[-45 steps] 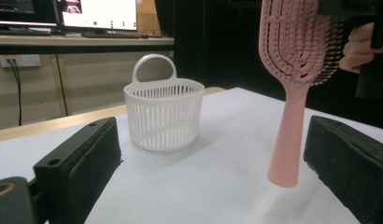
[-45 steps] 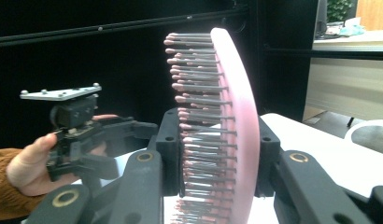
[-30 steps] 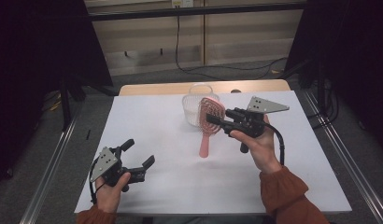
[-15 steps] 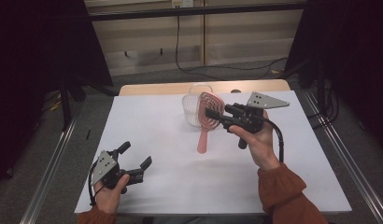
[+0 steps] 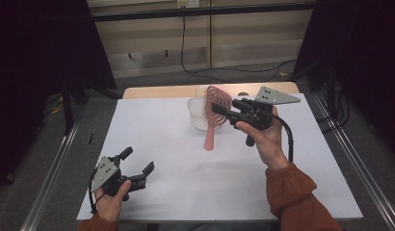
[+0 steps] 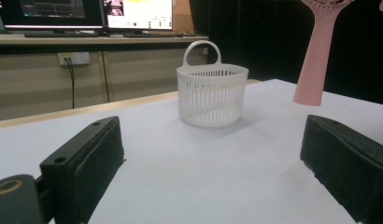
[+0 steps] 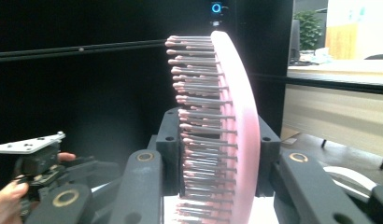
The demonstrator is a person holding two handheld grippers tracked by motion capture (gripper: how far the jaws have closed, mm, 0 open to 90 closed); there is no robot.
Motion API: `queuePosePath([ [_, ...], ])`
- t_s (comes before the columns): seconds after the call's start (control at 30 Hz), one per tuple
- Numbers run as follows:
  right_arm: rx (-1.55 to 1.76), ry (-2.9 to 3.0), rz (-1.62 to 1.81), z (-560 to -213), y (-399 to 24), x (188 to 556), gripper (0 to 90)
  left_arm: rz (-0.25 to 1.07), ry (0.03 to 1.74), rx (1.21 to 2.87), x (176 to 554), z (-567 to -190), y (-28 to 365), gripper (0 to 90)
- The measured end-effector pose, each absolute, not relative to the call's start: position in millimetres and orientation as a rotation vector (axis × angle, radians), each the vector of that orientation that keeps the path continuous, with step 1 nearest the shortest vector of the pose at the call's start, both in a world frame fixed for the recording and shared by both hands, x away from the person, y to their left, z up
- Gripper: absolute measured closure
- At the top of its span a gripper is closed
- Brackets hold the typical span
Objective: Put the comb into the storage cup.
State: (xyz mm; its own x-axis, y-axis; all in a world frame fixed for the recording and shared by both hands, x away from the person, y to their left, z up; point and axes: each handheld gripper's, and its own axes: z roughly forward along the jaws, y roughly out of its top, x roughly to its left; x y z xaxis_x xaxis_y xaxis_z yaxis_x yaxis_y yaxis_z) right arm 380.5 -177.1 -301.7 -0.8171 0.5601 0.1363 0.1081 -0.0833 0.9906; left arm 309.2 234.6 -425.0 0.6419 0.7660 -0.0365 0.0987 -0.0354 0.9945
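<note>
High view: right gripper [image 5: 223,111] clamps pink hairbrush [image 5: 215,113] aloft beside white basket [image 5: 198,118]; placement outstanding; left gripper [image 5: 137,163] gapes, empty.

1. I see the hairbrush [image 5: 216,107] at 12 o'clock as matt pink plastic with thin dark bristles.
2. The basket [image 6: 211,95] looks like white slotted plastic.
3. The table [image 5: 162,139] has a smooth, matt white top.
4. The left gripper [image 5: 136,164] has rough black pads [image 6: 98,161].

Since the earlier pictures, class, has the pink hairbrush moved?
No. The pink hairbrush, clamped in the right hand-held gripper, still hangs beside the white basket.
</note>
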Motion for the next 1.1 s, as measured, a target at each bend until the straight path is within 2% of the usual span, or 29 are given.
queuePosePath([
  [0.43, 0.79, 1.833, 1.926, -296.6, -183.7, 390.8, 64.7, 0.645, 0.796, 1.53, 296.7, -425.4, 253.2, 4.4],
  [1.1, 0.857, 1.757, 1.914, -285.4, -184.1, 413.9, 64.8, 0.631, 0.839, 1.52, 299.2, -423.9, 246.3, 4.4],
])
